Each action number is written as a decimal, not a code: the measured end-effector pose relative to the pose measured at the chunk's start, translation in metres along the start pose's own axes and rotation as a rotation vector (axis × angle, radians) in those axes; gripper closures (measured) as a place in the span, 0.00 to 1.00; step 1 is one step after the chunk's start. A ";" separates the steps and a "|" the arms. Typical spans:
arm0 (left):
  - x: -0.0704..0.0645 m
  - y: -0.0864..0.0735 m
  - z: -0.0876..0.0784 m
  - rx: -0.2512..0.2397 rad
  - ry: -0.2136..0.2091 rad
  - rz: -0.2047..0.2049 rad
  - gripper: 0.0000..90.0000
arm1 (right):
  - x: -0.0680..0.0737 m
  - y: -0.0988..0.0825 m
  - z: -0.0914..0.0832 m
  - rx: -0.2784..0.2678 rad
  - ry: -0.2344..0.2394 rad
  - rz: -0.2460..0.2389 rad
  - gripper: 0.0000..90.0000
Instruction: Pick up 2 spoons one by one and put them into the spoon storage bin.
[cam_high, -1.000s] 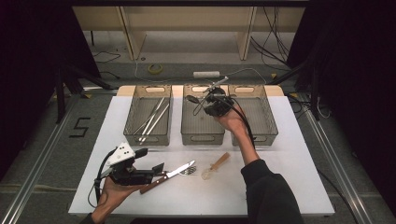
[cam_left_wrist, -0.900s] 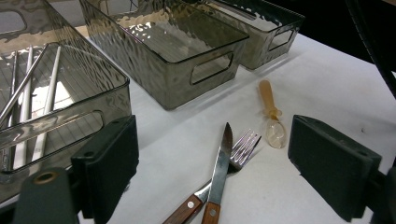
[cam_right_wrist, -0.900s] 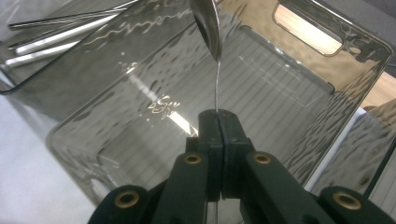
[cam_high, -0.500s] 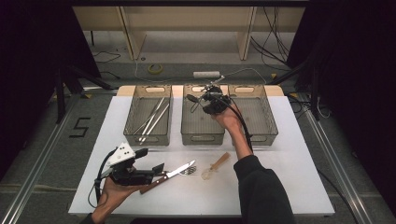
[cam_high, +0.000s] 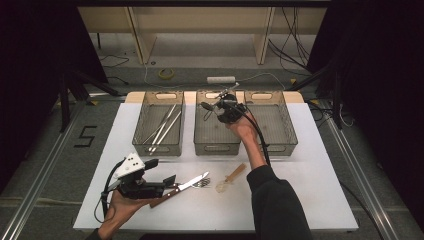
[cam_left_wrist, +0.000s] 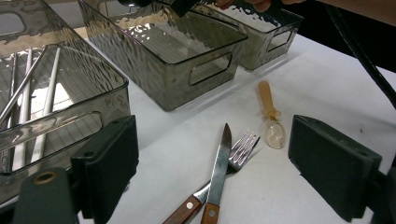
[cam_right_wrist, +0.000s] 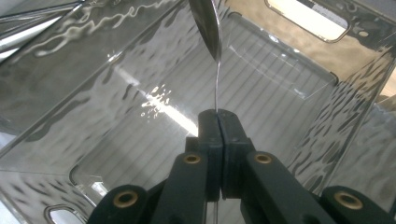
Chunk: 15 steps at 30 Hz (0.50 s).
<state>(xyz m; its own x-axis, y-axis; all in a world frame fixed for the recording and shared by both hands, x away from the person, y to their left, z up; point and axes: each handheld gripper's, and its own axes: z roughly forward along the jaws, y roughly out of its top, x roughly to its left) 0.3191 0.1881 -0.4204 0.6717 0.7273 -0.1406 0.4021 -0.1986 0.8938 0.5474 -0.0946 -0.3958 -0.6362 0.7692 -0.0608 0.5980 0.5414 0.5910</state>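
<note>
1. Nearest the person, in front and to the left of the middle bin (cam_high: 216, 148), the left gripper (cam_high: 161, 172) has not moved since a second ago. It lies almost level in an upturned palm, pointing toward the bin's front wall, with its jaws wide apart and holding nothing.
2. Between those jaws, but untouched, a knife (cam_left_wrist: 219, 163) lies crossed over a fork (cam_left_wrist: 243, 148) on the white table, in front of the middle bin and well apart from it. A pale spoon (cam_left_wrist: 268, 105) lies just beyond them, closer to the bin's front right corner. All three are unchanged, so they are probably still waiting to be sorted.
3. Over the middle bin the change is small. The right forearm has swung slightly toward the left, while the right gripper (cam_right_wrist: 218, 123) keeps its place above the bin's far half. Its jaws are pressed together on the thin handle of a metal spoon (cam_right_wrist: 208, 23). The spoon's bowl points ahead over the bin's ribbed floor and is not yet resting on it.
4. This looks like the last part of a drop-off, with the spoon lined up inside the bin's walls and only lowering and letting go left to do.
5. The right arm stretches forward across the bin's front wall. The wrist is bent so that the gripper tilts down into the bin.
</note>
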 end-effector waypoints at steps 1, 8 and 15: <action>0.000 0.000 0.000 0.000 0.000 0.002 0.17 | 0.000 0.000 0.001 0.004 0.001 -0.002 1.00; 0.000 0.000 0.000 0.001 0.001 0.001 0.17 | 0.003 0.000 0.008 0.002 0.015 -0.007 0.93; 0.001 0.000 -0.001 -0.001 0.004 -0.001 0.17 | 0.002 0.001 -0.004 -0.044 0.052 0.022 0.73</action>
<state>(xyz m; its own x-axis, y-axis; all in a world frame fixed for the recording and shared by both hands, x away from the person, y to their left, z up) 0.3190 0.1890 -0.4206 0.6689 0.7302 -0.1394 0.4021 -0.1977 0.8940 0.5448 -0.0943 -0.3926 -0.6484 0.7613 -0.0062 0.5906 0.5081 0.6269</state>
